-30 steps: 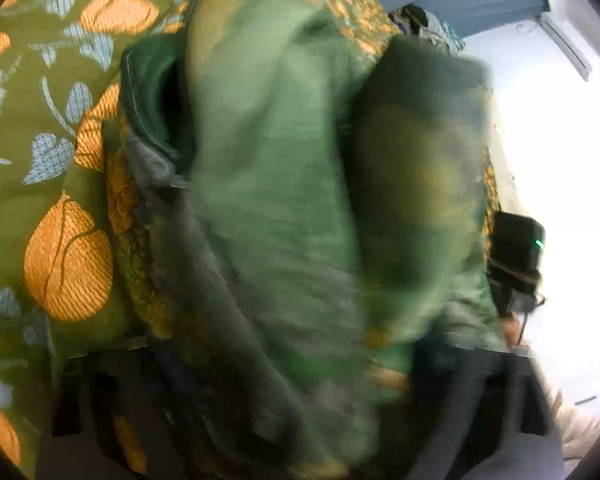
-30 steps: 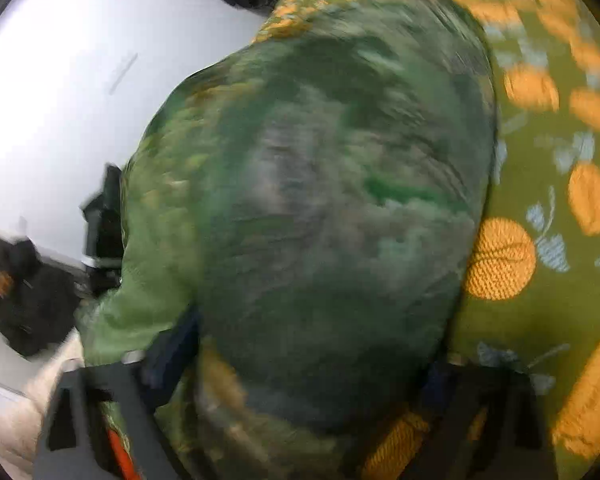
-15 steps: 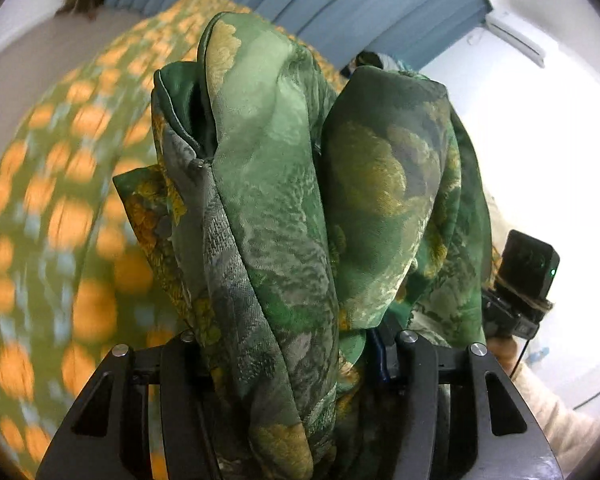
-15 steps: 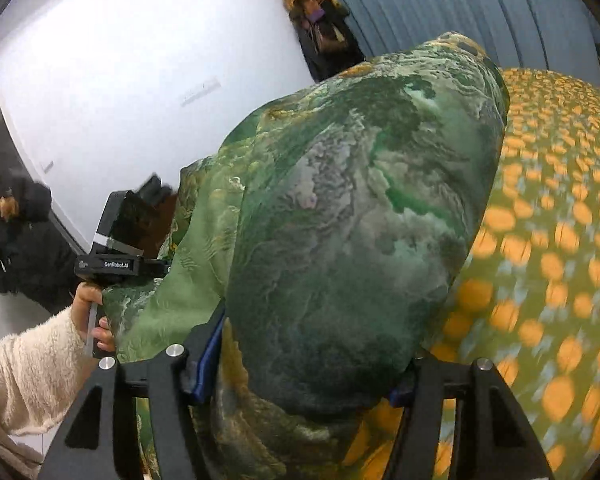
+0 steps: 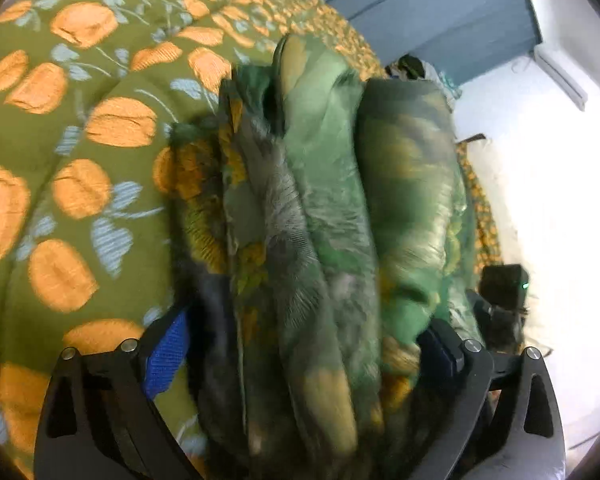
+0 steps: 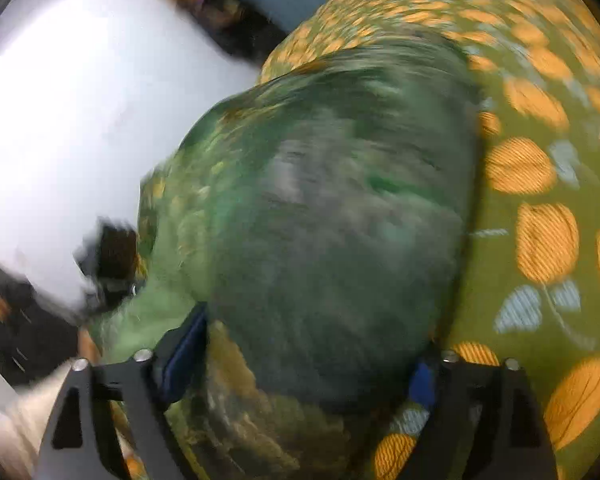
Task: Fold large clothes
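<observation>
**Green bundle sitting on the bed**

The green patterned garment is bunched in thick, silky folds on the olive bedspread with its orange leaf print. It fills both views, blurry. Left tongs and right tongs have just been opening; both now stand spread with cloth between them, no longer squeezed like half a second ago.

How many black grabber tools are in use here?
2. The left gripper and the right gripper, each at the bottom edge of its own view. Both jaws have just been opening, with the folded green garment between them. None seems hidden.
</observation>
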